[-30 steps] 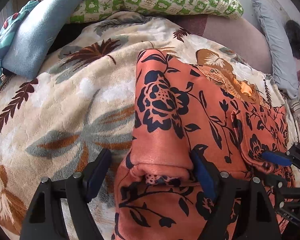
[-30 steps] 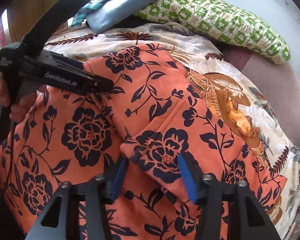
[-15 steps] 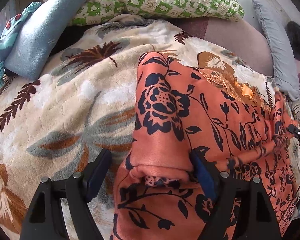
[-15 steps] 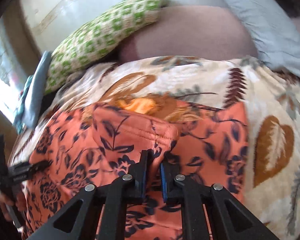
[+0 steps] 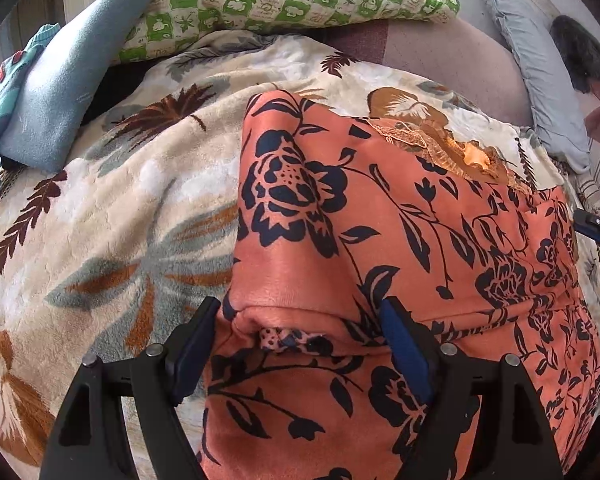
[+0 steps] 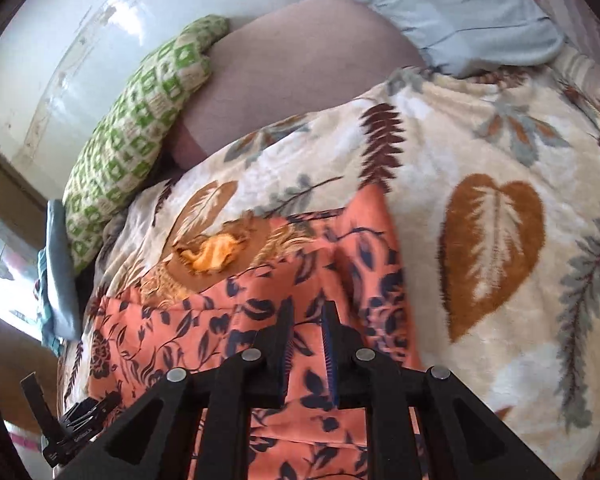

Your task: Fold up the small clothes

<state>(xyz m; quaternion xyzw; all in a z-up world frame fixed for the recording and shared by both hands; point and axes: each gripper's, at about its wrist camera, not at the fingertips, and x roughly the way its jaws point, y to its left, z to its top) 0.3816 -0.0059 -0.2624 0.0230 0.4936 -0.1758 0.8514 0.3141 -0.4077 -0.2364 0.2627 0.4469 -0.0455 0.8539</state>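
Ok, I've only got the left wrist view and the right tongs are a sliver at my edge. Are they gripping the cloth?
Observer: In the right wrist view the right tongs have just been opening to a narrow gap. Their pad faces look bare, and the orange floral garment lies under the tips, apparently not pinched.
Operator: What's past the garment on that side?
Observer: Its edge ends just right of the tongs. Beyond that is only blanket, with a big brown leaf print.
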